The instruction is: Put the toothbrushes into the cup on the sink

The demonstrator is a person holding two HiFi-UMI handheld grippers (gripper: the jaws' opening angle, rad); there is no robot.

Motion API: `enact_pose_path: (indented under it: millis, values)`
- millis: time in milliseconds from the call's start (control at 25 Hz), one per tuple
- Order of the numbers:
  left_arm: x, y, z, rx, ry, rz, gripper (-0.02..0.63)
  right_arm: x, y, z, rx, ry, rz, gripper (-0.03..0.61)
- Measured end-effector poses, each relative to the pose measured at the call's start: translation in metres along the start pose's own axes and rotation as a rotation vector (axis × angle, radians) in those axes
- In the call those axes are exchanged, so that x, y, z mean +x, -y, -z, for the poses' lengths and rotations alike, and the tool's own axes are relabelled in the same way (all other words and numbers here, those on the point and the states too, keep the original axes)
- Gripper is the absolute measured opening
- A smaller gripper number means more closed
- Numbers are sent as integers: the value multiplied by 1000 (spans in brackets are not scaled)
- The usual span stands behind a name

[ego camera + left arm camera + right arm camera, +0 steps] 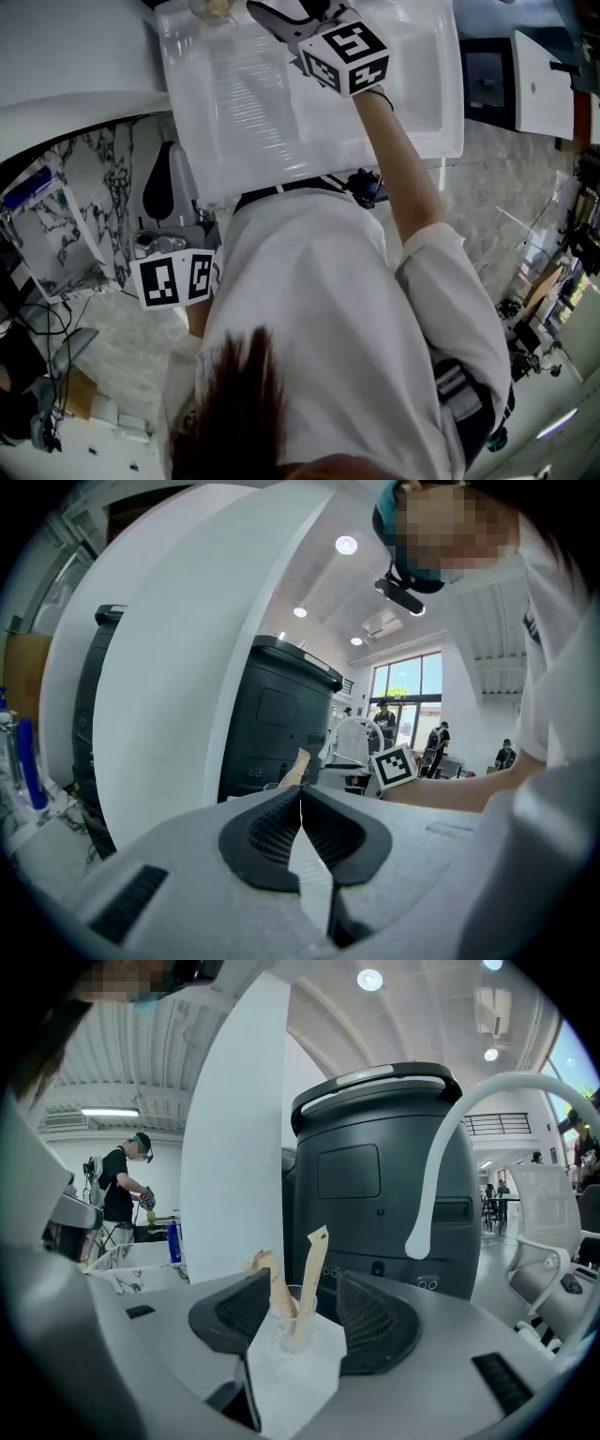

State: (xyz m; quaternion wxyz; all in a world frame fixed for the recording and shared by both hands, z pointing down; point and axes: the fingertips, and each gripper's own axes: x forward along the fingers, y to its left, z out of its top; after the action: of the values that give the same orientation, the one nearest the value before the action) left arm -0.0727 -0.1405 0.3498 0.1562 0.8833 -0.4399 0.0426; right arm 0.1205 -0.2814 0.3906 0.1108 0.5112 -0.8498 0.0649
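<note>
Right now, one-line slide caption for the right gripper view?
Open right gripper facing the cup, two toothbrushes standing inside.

Two toothbrushes (308,1287) stand in the cup (292,1321) on the sink (244,112), left of the faucet (419,1232).

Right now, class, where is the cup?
In the right gripper view, the cup shows between the open jaws of the right gripper, holding two toothbrushes, left of the white faucet.
</note>
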Motion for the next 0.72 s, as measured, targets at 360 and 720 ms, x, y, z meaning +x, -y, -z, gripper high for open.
enact_pose_path:
  millis: [360, 720]
  values:
    - [-6, 14, -18, 32, 33, 27, 15, -45, 2, -63, 27, 122, 28, 129]
    - [3, 19, -34, 62, 60, 63, 15, -94, 6, -127, 92, 225, 49, 57]
